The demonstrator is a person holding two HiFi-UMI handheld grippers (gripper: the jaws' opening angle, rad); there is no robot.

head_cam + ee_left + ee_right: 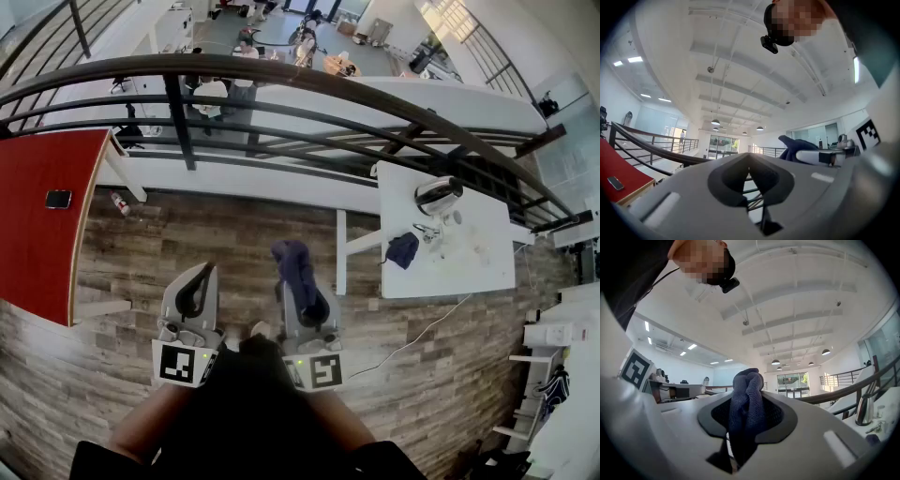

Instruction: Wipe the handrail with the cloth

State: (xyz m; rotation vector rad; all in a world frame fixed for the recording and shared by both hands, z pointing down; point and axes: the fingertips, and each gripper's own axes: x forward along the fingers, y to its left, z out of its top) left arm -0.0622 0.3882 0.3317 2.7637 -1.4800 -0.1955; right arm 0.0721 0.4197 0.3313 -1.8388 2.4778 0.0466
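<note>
Cloth [292, 261]: dark blue, bunched, clamped between the jaws of the right claw [302, 286]. Its free end stands up past the jaw tips. Left claw [200, 274]: jaws closed together, nothing between them. Both claws are held side by side above the wooden floor [187, 234], pointing toward the handrail [309, 77] and not touching it. The handrail is a dark curved bar on top of a railing of thinner bars. A white counter [487, 272] stands at the right. A red counter [37, 234] carrying a phone [58, 199] stands at the left.
</note>
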